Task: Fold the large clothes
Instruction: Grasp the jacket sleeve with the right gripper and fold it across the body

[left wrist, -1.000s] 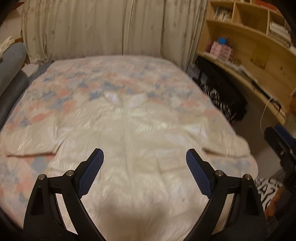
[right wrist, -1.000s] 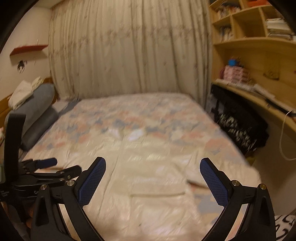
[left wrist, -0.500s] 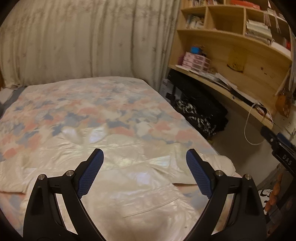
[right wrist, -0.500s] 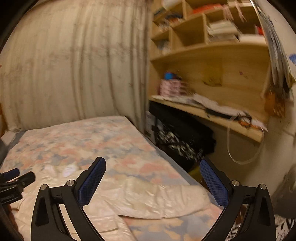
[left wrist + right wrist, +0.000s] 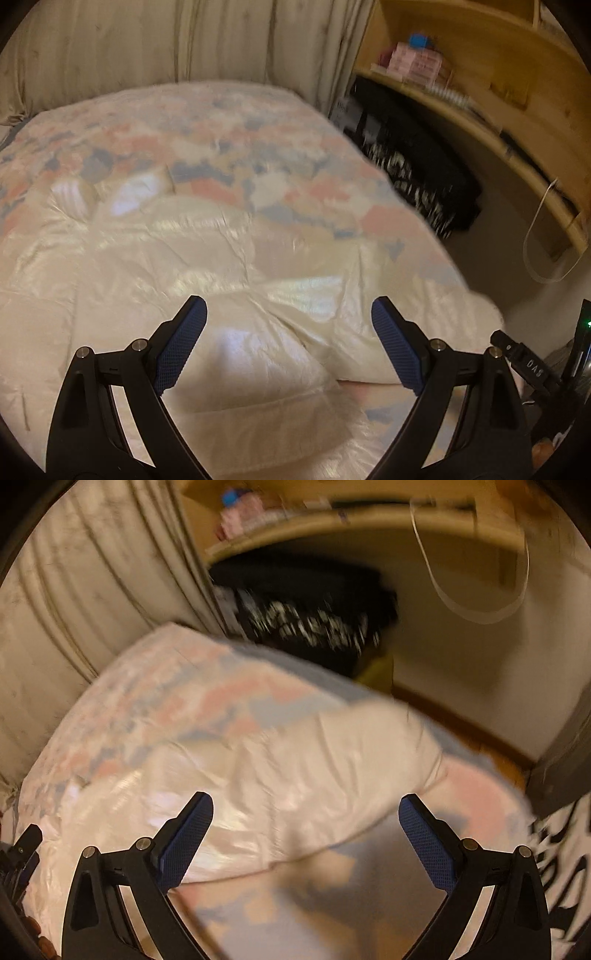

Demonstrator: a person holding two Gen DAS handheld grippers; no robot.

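A large shiny cream jacket point(image 5: 177, 258) lies spread flat on the bed, its right sleeve point(image 5: 417, 325) stretched toward the bed's right edge. My left gripper point(image 5: 288, 332) hangs open just above the jacket where that sleeve joins the body, with nothing between its fingers. In the right wrist view the same sleeve point(image 5: 332, 760) runs across the middle, its cuff end near the bed's edge. My right gripper point(image 5: 304, 823) stands open above the sleeve, tilted, holding nothing. Both views are blurred by motion.
The bed point(image 5: 258, 147) has a pink, blue and cream patterned cover. A black bag with white print point(image 5: 417, 170) sits under a wooden desk and shelves point(image 5: 480, 85) at the right. Curtains point(image 5: 147, 48) hang behind. A white cable point(image 5: 472, 583) loops off the desk.
Both grippers have swung right and down, from over the middle of the jacket to its right sleeve. The right view has rolled. Neither gripper's jaws have changed.
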